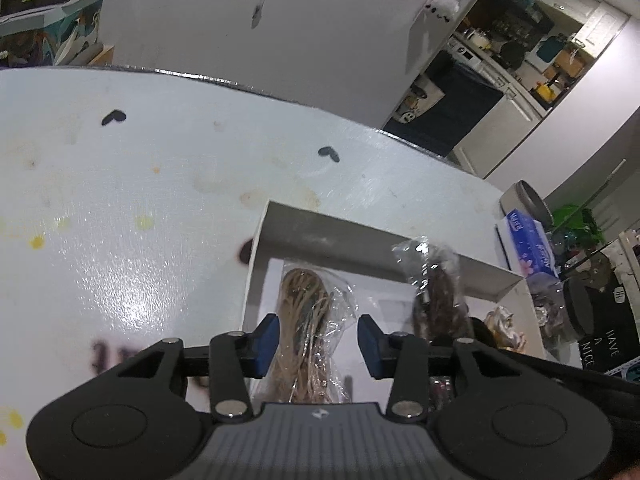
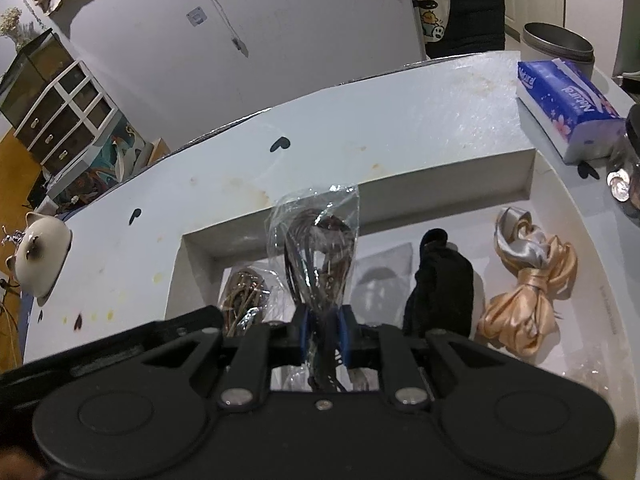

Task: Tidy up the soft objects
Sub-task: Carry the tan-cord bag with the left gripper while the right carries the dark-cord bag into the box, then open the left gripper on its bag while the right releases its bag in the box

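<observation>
A shallow white box [image 1: 360, 248] lies on the white table. My left gripper [image 1: 318, 340] is open low over the box's left end. A clear bag of tan cords [image 1: 308, 320] lies in the box between its blue pads, which do not squeeze it. My right gripper [image 2: 324, 332] is shut on a clear bag of dark cords [image 2: 316, 248], held upright above the box [image 2: 400, 184]; this bag [image 1: 436, 292] also shows in the left wrist view. A black soft piece [image 2: 440, 288] and a gold satin bow [image 2: 524, 292] lie in the box's right half.
A blue tissue pack [image 2: 568, 108] and a metal tin [image 2: 556, 44] stand beyond the box at the right. A jar with coins [image 2: 624, 188] is at the right edge. A white ceramic bowl [image 2: 40, 256] sits at the table's left edge. The stained tabletop [image 1: 140, 200] stretches left.
</observation>
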Action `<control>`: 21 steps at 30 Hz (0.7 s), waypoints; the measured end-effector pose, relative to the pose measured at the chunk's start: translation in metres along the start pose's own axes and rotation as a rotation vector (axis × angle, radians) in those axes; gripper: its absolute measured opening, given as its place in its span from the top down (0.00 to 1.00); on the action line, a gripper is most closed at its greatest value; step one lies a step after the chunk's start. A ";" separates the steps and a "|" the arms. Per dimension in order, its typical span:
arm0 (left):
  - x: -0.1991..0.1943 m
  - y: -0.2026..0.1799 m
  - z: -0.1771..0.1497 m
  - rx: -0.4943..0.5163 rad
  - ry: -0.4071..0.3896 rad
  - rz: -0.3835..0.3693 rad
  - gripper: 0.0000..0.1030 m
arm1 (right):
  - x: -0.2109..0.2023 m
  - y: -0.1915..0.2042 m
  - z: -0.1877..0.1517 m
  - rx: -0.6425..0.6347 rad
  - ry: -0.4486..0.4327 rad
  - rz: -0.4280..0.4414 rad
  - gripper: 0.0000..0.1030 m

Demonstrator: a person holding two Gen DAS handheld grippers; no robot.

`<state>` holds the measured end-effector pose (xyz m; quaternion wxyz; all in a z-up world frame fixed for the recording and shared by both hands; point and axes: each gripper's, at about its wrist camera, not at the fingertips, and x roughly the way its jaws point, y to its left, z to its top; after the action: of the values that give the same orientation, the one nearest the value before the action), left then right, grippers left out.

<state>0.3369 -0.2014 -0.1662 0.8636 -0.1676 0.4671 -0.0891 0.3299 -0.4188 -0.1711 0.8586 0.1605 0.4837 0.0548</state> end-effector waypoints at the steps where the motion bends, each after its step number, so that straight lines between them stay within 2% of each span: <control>1: -0.002 -0.001 0.000 0.002 -0.004 -0.007 0.73 | 0.002 -0.001 0.000 0.007 0.005 -0.006 0.78; 2: -0.003 -0.001 0.001 0.004 -0.002 -0.013 0.82 | 0.002 -0.001 0.001 0.015 0.006 -0.016 0.72; 3: -0.004 -0.001 0.001 0.006 0.001 -0.020 0.85 | 0.002 -0.002 0.001 0.020 0.006 -0.022 0.64; 5: -0.003 -0.002 0.001 0.016 0.007 -0.028 0.89 | -0.001 -0.001 0.002 0.013 -0.005 -0.021 0.58; 7: 0.001 -0.003 0.000 0.022 0.021 -0.022 0.90 | -0.006 0.000 0.002 -0.003 -0.023 -0.014 0.61; 9: 0.007 -0.002 -0.003 0.023 0.042 -0.013 0.90 | -0.007 0.001 0.003 -0.020 -0.036 -0.013 0.74; 12: 0.018 0.000 -0.008 0.034 0.077 0.005 0.90 | 0.000 0.002 0.004 -0.050 -0.019 -0.024 0.85; 15: 0.026 0.003 -0.013 0.055 0.091 0.021 0.90 | 0.014 0.002 0.001 -0.084 0.015 -0.049 0.90; 21: 0.020 -0.001 -0.009 0.069 0.083 0.006 0.88 | 0.027 -0.002 -0.006 -0.114 0.046 -0.068 0.91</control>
<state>0.3401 -0.2108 -0.1863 0.8489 -0.1325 0.4998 -0.1093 0.3393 -0.4122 -0.1966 0.8565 0.0933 0.5045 0.0567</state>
